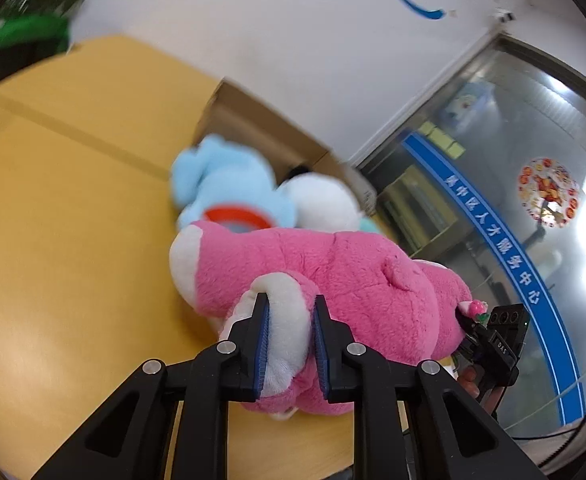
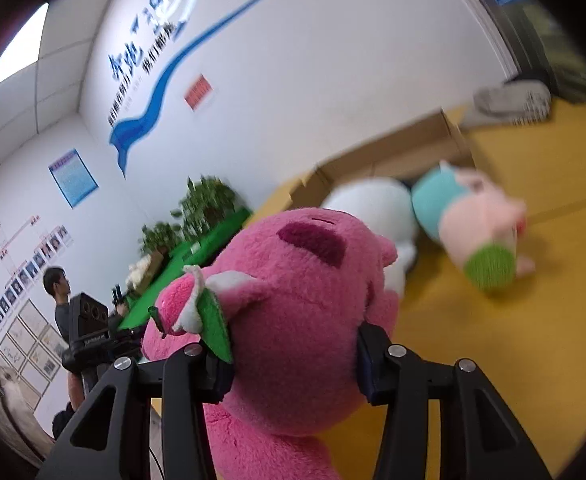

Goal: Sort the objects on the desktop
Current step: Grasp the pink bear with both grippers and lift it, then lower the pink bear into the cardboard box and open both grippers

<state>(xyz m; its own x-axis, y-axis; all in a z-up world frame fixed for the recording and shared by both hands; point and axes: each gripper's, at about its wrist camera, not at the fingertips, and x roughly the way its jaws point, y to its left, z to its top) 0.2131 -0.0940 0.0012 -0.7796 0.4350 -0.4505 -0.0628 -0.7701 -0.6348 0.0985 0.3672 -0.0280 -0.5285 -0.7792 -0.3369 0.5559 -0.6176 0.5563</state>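
Gripping 1 pink plush bear (image 1: 333, 280) from both ends above a yellow table (image 1: 73, 220).

Nearest, left gripper (image 1: 291, 332) pinched tight on the bear's white-tipped paw (image 1: 285, 320), blue pads (image 1: 263, 344) pressed into the fur on both sides; right gripper (image 2: 293, 364) clamped around the bear's head (image 2: 301, 300), fingers sunk into the plush beside a small strawberry charm (image 2: 185, 304) with a green leaf. Beyond the bear, on the table: a light blue plush toy (image 1: 221, 184) with a red collar touching a white plush (image 1: 321, 200), and a pale pink and teal plush (image 2: 473, 216) lying just beside them. Farther back, an open cardboard box (image 1: 253, 120) against the white wall (image 1: 273, 20), blurred. Far off, potted plants (image 2: 205, 204) and a person (image 2: 59, 292) standing near framed pictures.
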